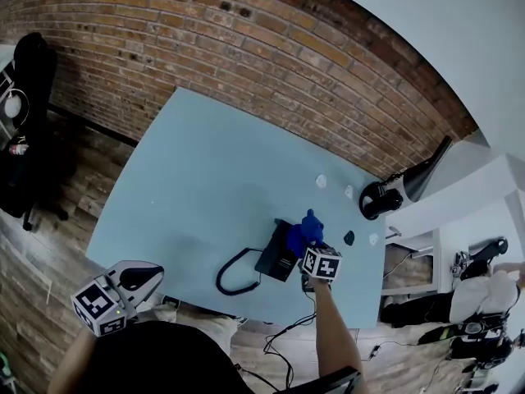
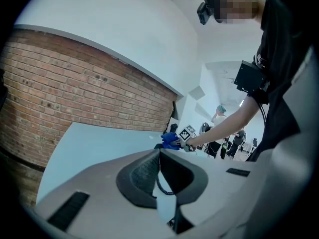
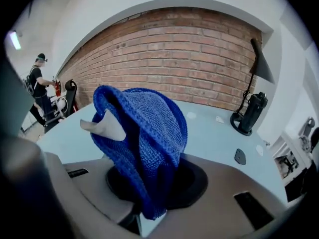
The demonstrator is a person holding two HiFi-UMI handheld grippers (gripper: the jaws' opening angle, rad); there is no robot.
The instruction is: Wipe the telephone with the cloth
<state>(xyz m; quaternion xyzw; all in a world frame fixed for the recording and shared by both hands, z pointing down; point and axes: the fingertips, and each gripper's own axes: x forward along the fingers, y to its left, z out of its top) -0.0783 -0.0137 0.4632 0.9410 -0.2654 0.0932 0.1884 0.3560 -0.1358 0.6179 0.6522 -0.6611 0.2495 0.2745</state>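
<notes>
A black telephone (image 1: 275,258) lies near the front edge of the light blue table (image 1: 197,179), and its coiled cord (image 1: 232,274) loops to the left. My right gripper (image 1: 310,249) is just above the phone's right end, shut on a blue knitted cloth (image 1: 304,230). The right gripper view is filled by that cloth (image 3: 144,133), which bunches up out of the jaws and hides the phone. My left gripper (image 1: 146,280) hangs off the table's front left corner with its jaws together and nothing in them. From the left gripper view, the cloth (image 2: 169,140) and phone (image 2: 159,146) are small and far away.
A black stand with a tall arm (image 1: 384,197) sits at the table's far right corner. Small white scraps (image 1: 321,180) and a dark piece (image 1: 349,238) lie near it. A brick wall runs behind, a black chair (image 1: 31,97) stands left, cables (image 1: 283,343) trail below.
</notes>
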